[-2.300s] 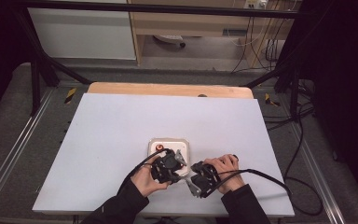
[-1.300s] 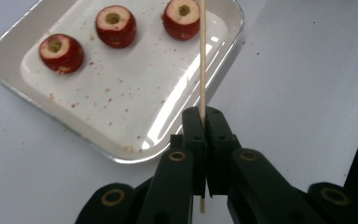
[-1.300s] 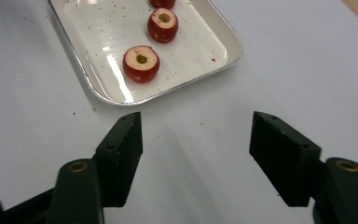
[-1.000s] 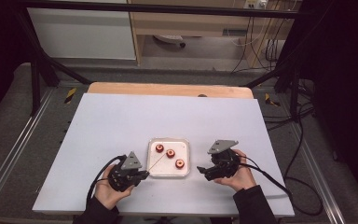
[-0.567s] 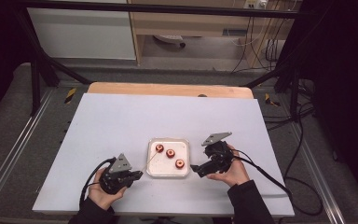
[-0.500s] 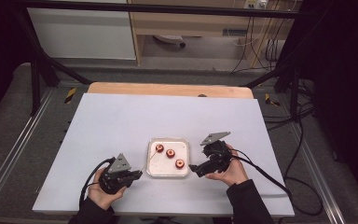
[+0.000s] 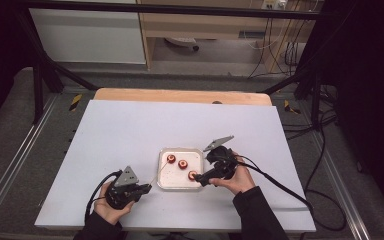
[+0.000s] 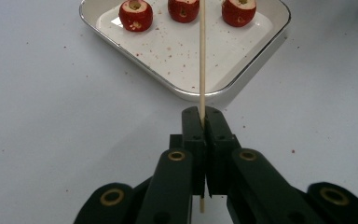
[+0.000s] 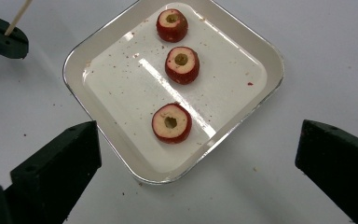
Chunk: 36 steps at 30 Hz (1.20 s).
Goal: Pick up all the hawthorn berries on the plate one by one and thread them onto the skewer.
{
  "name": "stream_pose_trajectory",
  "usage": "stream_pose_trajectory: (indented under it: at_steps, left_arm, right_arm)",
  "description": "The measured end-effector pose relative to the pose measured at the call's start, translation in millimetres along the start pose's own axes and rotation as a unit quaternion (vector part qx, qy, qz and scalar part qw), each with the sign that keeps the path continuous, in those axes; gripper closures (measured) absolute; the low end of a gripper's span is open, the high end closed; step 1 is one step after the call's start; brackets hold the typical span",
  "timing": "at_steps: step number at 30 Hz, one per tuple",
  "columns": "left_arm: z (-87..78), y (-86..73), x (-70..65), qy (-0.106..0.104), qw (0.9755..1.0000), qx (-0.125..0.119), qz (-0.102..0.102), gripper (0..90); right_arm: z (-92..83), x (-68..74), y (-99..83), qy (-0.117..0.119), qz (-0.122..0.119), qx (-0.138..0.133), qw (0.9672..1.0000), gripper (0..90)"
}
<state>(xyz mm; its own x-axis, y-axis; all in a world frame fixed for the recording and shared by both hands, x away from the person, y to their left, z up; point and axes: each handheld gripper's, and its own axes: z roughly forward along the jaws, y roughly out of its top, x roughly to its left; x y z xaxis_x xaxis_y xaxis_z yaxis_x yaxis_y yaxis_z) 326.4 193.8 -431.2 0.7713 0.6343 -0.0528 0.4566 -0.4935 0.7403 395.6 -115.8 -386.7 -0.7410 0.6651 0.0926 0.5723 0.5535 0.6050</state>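
Near the desk's front edge, your left tongs (image 8: 201,122) are clamped on a thin wooden skewer (image 8: 202,56), whose tip reaches over the near rim of a shallow white square tray (image 7: 162,181). Three cored red fruit pieces (image 9: 171,122) sit in that tray, apart from each other. Just right of the tray, your right tongs (image 9: 196,154) have just been opening and stand wide, straddling its corner with nothing pressed between them. White desk (image 7: 130,130) carries everything.

Red fruit pcs (image 9: 171,123) w/ pale tops, white tray (image 9: 242,56), prob. tan skewer (image 8: 202,56).
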Motion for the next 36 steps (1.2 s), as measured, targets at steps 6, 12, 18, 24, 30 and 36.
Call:
stream_pose_trajectory:
  at_steps: [6, 12, 18, 24, 30, 36]
  left_arm:
    - [0.6, 0.0, 0.2, -0.002, 1.0, -0.002, -0.003, 88.2]
    - [-0.4, 0.5, 0.3, -0.002, 1.0, -0.006, -0.003, 88.2]
    - [-1.3, 0.5, 0.9, -0.001, 1.0, -0.007, -0.003, 88.2]
    - [-0.3, 0.6, 0.8, -0.001, 1.0, -0.004, -0.003, 88.2]
    - [-0.4, 0.7, 0.7, -0.001, 1.0, -0.004, -0.004, 88.2]
    - [0.0, 0.9, 0.4, -0.002, 1.0, -0.003, -0.003, 88.2]
  right_arm:
    - [13.8, 0.9, 15.3, 0.011, 0.0, 0.03, 0.9995, 9.4]
    - [26.6, 3.7, 24.6, 0.039, -0.003, 0.065, 0.9971, 22.7]
    - [35.2, 4.1, 28.5, 0.051, 0.009, 0.093, 0.9943, 34.6]
    - [41.5, 1.7, 27.8, 0.052, 0.015, 0.118, 0.9915, 44.0]
    - [47.4, 0.8, 27.2, 0.051, 0.025, 0.129, 0.99, 50.5]
    - [53.7, -1.7, 27.4, 0.055, 0.03, 0.145, 0.9875, 53.1]
